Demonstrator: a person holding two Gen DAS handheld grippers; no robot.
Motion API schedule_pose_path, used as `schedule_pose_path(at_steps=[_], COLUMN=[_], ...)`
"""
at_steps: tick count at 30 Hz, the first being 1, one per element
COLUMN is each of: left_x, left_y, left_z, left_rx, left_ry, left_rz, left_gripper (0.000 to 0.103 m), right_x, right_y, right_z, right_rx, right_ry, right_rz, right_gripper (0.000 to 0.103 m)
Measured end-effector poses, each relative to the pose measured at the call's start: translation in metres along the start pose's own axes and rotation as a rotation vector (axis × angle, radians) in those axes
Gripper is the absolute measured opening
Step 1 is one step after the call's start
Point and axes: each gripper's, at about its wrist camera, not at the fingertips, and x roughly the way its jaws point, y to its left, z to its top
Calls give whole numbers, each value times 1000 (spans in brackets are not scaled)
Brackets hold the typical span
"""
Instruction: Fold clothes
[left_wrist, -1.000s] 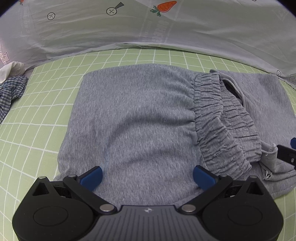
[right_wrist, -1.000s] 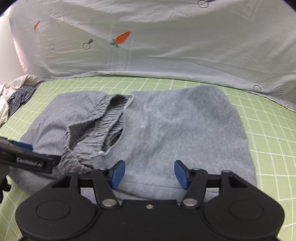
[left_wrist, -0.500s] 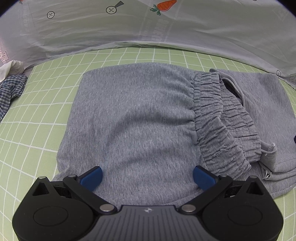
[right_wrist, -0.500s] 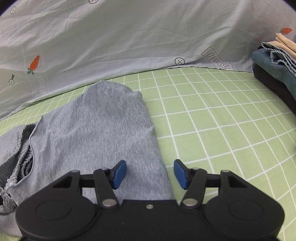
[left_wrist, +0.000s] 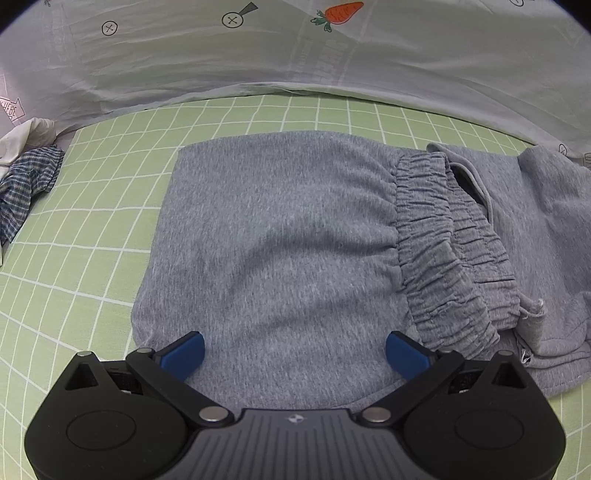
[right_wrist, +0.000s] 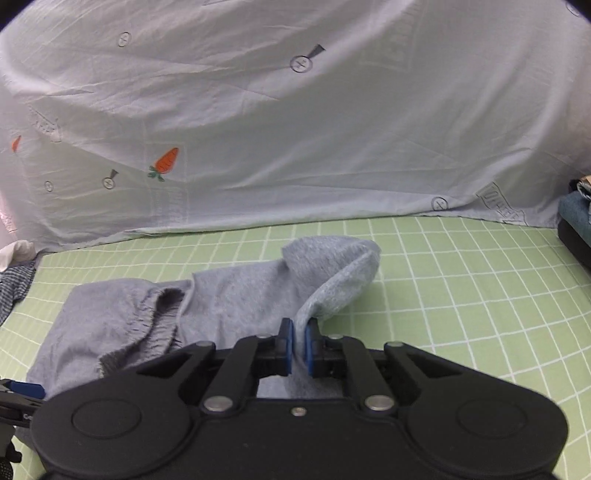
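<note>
Grey sweatpants (right_wrist: 258, 295) edge pinched, R gripper (right_wrist: 299, 345) fingers closing.

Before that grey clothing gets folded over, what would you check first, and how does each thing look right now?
1. Right claw has cloth between its pads: ok, closing on a raised edge of the grey pants.
2. Grip holds all layers: cannot tell.
3. Left claw free: ok, open above the pants, nothing pinched.
4. Elastic waistband lying flat: not ok, bunched.
5. Green checked sheet bare beside the pants: ok.
6. Plaid garment out of the way: ok, far at the edge.
</note>
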Motion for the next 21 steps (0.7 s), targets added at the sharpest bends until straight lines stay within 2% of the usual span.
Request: schedule_pose_path(at_steps=[3,7,9,12,13,14,15,16,17,18,19,20,21], left_x=[-13,-22,-22,-23,-25,-27,-28,-29,-30,-32,-34,-37,-39], left_y=[13,33,42,50,50,50,49,48,46,44,40,37,33], left_z=[-1,-8,-15,-22,-23,-24,-23,-21,-18,-15,-11,-7,-3], left_rx=[-25,-70,-96,-113,-110,-107,-103,-100,-94,-89,-84,-79,-74], left_ry=[-28,-35,-21,-11,-16,-21,-25,-30,-38,-47,-58,-69,-80], left_rz=[-1,13,19,13,8,2,-4,-10,-21,-31,-45,-59,-72], left_gripper=[103,103,103,103,103,103,103,103,103,103,102,102,102], right_x=[1,20,35,42,37,31,24,16,8,0,-6,-10,-13], right_y=[46,103,115,125,120,113,106,98,90,83,74,66,58], right_z=[6,-2,-13,-28,-25,-22,-19,-17,-15,-13,-12,-13,-15], right_rx=[-72,-172,-179,-202,-182,-152,-131,-118,-106,-93,-83,-75,-71], right_ry=[-6,51,113,147,145,139,125,102,79,56,36,20,12], right_rz=[106,225,233,191,202,218,217,202,187,172,140,94,49], right_gripper=[7,7,9,16,21,35,44,46,54,66,73,85,91])
